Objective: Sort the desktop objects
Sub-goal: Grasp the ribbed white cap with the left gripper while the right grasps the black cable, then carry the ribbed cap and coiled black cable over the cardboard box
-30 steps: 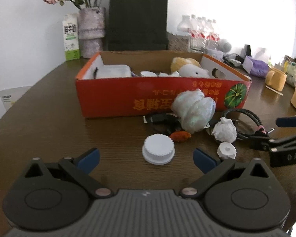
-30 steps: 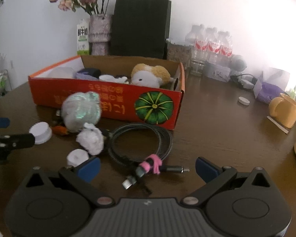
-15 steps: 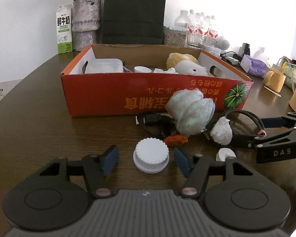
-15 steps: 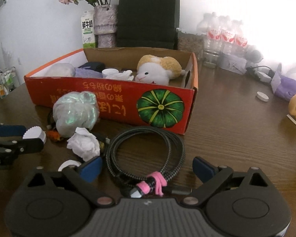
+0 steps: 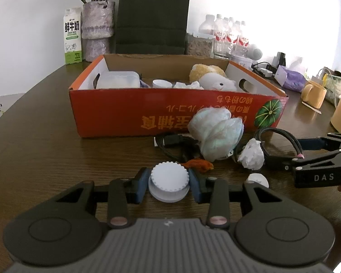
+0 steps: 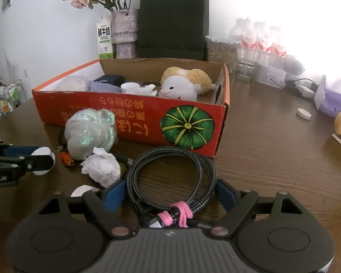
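Observation:
A white ridged cap (image 5: 168, 178) stands on the dark wooden table between the blue pads of my left gripper (image 5: 168, 184), whose jaws are closing and touch both its sides. My right gripper (image 6: 170, 193) is closing around a coiled braided cable (image 6: 170, 168) tied with a pink band; its pads stand just beside the coil. Between the two grippers lie crumpled white paper (image 6: 102, 167), a shiny plastic bundle (image 6: 89, 132), a small white lid (image 5: 258, 179) and an orange scrap (image 5: 199, 165). Behind them is the red cardboard box (image 5: 129, 111), which holds a plush toy (image 5: 212, 79).
A black cord (image 5: 172, 140) lies by the box front. A vase (image 5: 97, 29), milk carton (image 5: 72, 39), black paper bag (image 5: 152, 16) and bottles (image 5: 229, 36) line the back. A yellow mug (image 5: 312, 93) and purple pack (image 5: 289, 79) sit on the right.
The left jaws have closed in from wide apart onto the ridged cap. The right gripper moved forward over the cable coil, and its fingers narrowed to flank it.

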{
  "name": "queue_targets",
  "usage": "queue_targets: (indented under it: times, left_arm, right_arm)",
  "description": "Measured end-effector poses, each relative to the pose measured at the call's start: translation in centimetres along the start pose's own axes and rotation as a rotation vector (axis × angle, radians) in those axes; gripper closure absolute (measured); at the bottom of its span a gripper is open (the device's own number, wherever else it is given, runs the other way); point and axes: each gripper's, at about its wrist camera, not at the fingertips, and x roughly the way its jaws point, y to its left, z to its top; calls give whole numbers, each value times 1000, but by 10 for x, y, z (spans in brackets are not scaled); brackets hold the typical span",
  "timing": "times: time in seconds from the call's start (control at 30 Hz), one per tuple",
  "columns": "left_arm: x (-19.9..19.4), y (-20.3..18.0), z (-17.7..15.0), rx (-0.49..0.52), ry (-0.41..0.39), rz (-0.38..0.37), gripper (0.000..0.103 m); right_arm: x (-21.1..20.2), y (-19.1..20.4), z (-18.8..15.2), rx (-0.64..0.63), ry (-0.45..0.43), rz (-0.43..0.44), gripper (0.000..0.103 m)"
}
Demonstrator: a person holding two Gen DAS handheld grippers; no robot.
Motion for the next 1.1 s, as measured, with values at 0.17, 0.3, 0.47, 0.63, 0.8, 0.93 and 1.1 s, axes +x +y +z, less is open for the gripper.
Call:
queue_targets:
  times: [0.17,0.3,0.47,0.63,0.8,0.93,1.1]
  left_arm:
    - [-7,0,2,-3,-21,-2,64]
    - [-13,2,5,-6,-38,-7,64]
    - [-22,4,8,-10,-65,-9,64]
    - [-33,7,18,-9,-115,-11,64]
    - [-42,12,35,-7,-176,-12,64]
    - [-43,17,54,-8,-216,-9,64]
    - [-37,26,80,-18,-255,-3,64]
  right_arm:
    - [-7,1,0,9,-16,0,20]
    - [-14,2,2,12,-32,-2,21]
    - [-24,4,6,18,-59,-6,21]
    - [-38,7,13,22,-103,-7,21]
    - [-50,11,28,26,-164,-4,21]
    - [-53,17,47,22,-210,4,21]
    - [-48,27,76,7,-251,25,21]
